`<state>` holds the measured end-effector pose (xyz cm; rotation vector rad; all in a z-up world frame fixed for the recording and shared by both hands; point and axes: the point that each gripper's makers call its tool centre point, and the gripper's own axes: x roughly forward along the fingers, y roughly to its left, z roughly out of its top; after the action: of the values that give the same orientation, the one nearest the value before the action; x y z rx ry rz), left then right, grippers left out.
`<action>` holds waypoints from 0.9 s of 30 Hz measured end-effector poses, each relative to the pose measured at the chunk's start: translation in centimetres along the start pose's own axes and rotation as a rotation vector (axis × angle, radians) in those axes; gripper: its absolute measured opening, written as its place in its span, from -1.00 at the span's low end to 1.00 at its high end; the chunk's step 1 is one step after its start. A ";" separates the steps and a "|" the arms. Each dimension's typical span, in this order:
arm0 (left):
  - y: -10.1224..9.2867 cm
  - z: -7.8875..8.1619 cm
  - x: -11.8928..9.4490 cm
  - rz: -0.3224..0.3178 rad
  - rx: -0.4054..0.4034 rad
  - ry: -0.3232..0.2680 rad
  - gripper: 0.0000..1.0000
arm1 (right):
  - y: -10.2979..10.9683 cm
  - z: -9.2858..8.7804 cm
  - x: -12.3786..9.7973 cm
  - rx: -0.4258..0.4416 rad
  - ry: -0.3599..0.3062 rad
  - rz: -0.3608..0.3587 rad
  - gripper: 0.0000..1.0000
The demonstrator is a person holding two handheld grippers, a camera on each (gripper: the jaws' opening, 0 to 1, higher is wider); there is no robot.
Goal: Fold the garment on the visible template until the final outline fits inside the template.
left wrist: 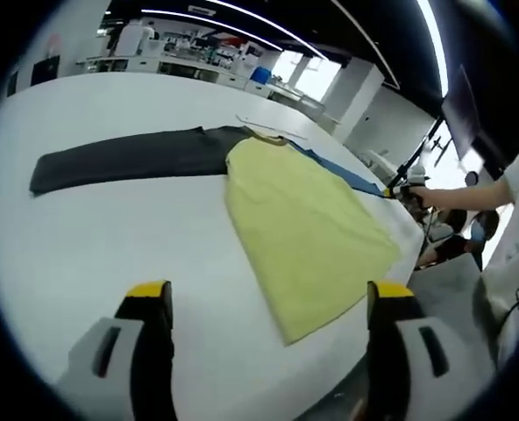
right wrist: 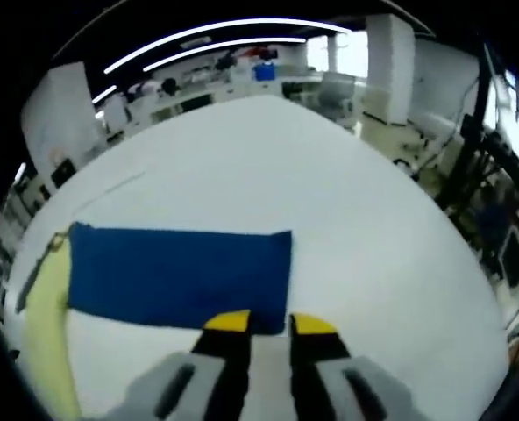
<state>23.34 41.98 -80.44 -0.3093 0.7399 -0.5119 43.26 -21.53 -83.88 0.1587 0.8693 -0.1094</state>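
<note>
Left gripper view shows our left gripper point(left wrist: 270, 303) released, jaws wide, over the table point(left wrist: 110, 246). The garment point(left wrist: 303, 219) lies flat along the table's far edge, dark sleeve point(left wrist: 124, 160) outstretched. Our right gripper point(right wrist: 270, 323) pinches the blue sleeve point(right wrist: 179, 276) cuff. We judge it light, limp; hold hems.

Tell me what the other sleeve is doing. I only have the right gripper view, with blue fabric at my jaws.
Observer: The dark grey sleeve lies stretched out flat on the white table, pointing away from the yellow body.
Operator: Report the left gripper.
Observer: The left gripper is open and holds nothing, near the yellow body's bottom hem.
</note>
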 end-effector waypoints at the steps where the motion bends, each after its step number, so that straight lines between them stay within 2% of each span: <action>1: -0.3 -0.1 0.2 0.002 0.000 0.002 0.77 | 0.0 -0.1 -0.1 -0.012 0.007 -0.007 -0.89; 4: -1.0 -0.3 0.4 0.003 0.000 0.006 0.76 | 0.0 -0.1 -0.4 -0.035 0.004 -0.016 -0.96; 9: -0.6 -0.5 0.2 0.004 -0.005 0.005 0.74 | -0.4 -0.3 -1.0 -0.031 0.010 -0.023 -1.00; 14: -0.4 -0.8 0.1 0.004 -0.012 0.001 0.74 | -0.7 0.5 -0.9 -0.029 0.003 -0.030 -1.00; 16: -0.2 -0.9 0.1 0.001 -0.019 0.000 0.73 | -0.5 1.1 -1.4 -0.044 -0.021 -0.031 -1.00; 22: -0.6 -0.7 0.3 -0.008 -0.018 -0.013 0.73 | 0.9 3.0 -2.2 -0.099 -0.079 0.015 -1.00; 27: -1.4 -0.2 0.6 -0.023 -0.003 -0.024 0.73 | 3.7 4.7 -2.7 -0.109 -0.120 0.095 -1.00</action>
<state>23.06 40.51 -80.32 -0.3270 0.7147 -0.5279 45.68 -18.65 -78.46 0.0899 0.7453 0.0174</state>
